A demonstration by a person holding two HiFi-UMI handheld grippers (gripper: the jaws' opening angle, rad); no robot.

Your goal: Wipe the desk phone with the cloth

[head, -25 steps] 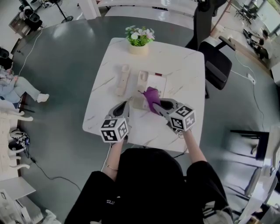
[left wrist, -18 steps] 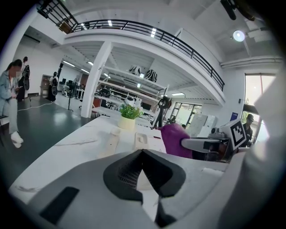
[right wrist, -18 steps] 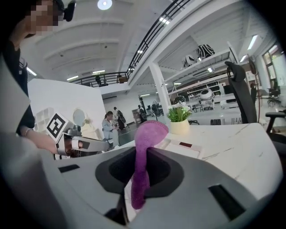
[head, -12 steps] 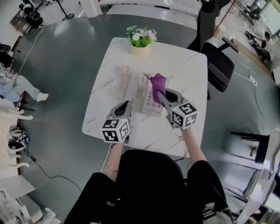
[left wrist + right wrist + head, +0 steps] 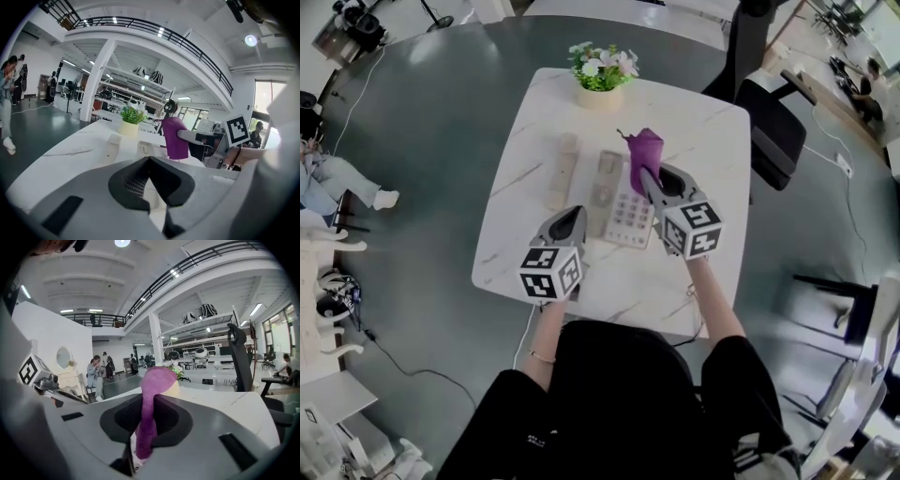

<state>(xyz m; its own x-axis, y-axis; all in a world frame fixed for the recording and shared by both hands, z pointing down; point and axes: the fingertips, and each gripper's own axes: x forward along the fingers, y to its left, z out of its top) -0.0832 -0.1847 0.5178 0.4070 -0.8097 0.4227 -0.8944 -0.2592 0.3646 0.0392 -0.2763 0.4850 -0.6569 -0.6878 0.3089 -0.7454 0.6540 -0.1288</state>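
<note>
A beige desk phone point(image 5: 623, 203) lies on the white marble table point(image 5: 694, 131), its keypad bare. Its handset point(image 5: 563, 171) lies apart to the left of the base. My right gripper point(image 5: 650, 175) is shut on a purple cloth point(image 5: 645, 148), held raised over the phone's right far corner; the cloth point(image 5: 151, 404) stands up between the jaws in the right gripper view. My left gripper point(image 5: 573, 218) is shut and holds nothing, just left of the phone's near end. In the left gripper view the cloth point(image 5: 175, 137) and phone base point(image 5: 145, 148) show ahead.
A potted plant point(image 5: 600, 77) with white flowers stands at the table's far edge. A black office chair point(image 5: 773, 127) is beside the table's right far corner. Grey floor surrounds the table; a seated person point(image 5: 333, 178) is far left.
My right gripper has carried the purple cloth from the phone's near left part up and away toward its far right corner, uncovering the keypad. The left gripper has stayed put.
</note>
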